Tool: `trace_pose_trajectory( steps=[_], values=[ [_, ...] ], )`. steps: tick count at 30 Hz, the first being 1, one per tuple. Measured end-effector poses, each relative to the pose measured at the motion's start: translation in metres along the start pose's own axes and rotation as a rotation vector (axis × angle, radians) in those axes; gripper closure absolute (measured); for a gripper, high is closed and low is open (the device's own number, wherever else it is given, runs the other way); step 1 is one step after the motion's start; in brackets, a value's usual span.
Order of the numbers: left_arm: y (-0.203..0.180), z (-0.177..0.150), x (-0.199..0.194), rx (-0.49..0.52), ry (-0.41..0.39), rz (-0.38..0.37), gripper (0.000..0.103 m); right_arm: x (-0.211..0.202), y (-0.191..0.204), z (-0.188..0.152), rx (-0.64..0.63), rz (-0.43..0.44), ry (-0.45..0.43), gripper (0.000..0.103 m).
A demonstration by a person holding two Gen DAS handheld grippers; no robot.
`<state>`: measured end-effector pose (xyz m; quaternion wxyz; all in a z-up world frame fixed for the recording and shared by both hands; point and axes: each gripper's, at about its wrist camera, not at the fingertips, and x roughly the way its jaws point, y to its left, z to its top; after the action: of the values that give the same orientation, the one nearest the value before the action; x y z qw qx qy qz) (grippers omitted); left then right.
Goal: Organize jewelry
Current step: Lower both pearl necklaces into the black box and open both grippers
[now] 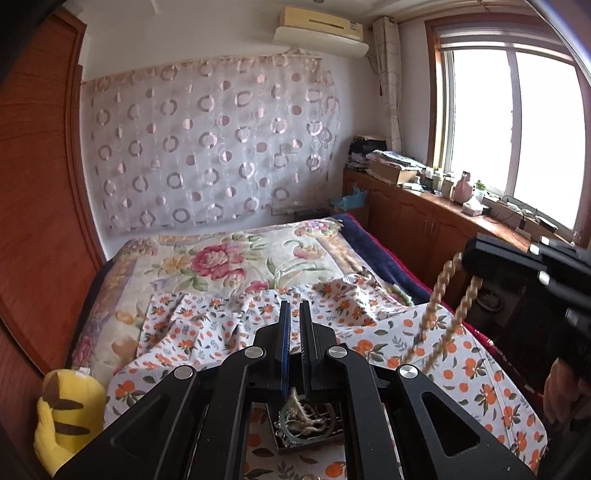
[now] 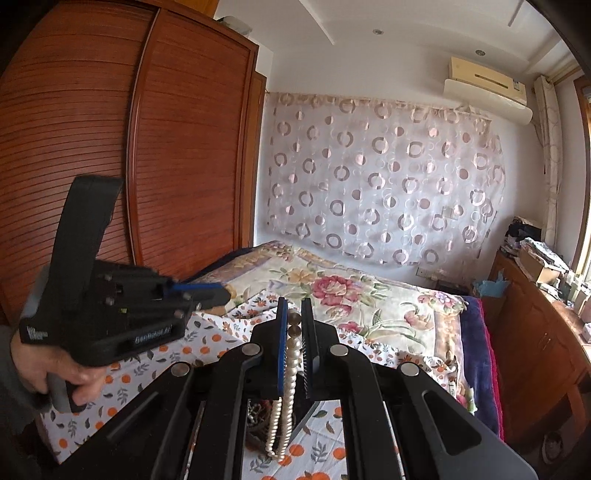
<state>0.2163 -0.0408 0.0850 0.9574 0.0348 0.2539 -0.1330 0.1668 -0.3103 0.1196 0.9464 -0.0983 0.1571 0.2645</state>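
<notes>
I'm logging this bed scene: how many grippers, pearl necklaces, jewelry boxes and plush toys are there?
Grippers: 2, left gripper and right gripper
Pearl necklace: 1
Jewelry box: 1
Yellow plush toy: 1
Total: 5

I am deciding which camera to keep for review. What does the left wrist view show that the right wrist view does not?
Only the left wrist view shows the bright window, the yellow plush toy, and the jewelry box below the left gripper, whose fingers pinch a twine cord.

Only the right wrist view shows the wooden wardrobe and the pearl necklace clamped between the right gripper fingers.

Both show the orange-print cloth, floral bedspread, circle-pattern curtain and air conditioner.
</notes>
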Motion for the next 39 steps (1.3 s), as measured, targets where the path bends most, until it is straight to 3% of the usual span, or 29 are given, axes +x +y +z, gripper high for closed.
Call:
trace_pose_trajectory(
  steps=[3, 9, 15, 25, 39],
  values=[
    [0.006, -0.007, -0.003, -0.01, -0.003, 0.004, 0.08, 0.004, -0.001, 0.006, -0.006, -0.009, -0.004, 0.095],
    [0.016, -0.028, -0.005, -0.012, 0.014, 0.014, 0.074, 0.015, -0.005, 0.009, 0.008, -0.026, -0.013, 0.095],
    [0.027, -0.056, -0.001, -0.025, 0.059, 0.016, 0.072, 0.029, -0.007, 0.002, 0.027, -0.015, 0.022, 0.095],
    [0.027, -0.109, 0.004, -0.015, 0.141, 0.004, 0.07, 0.067, 0.011, -0.047, 0.01, 0.001, 0.182, 0.094],
    [0.013, -0.163, 0.014, 0.013, 0.246, -0.036, 0.064, 0.055, 0.025, -0.089, 0.005, 0.053, 0.229, 0.094]
  ],
)
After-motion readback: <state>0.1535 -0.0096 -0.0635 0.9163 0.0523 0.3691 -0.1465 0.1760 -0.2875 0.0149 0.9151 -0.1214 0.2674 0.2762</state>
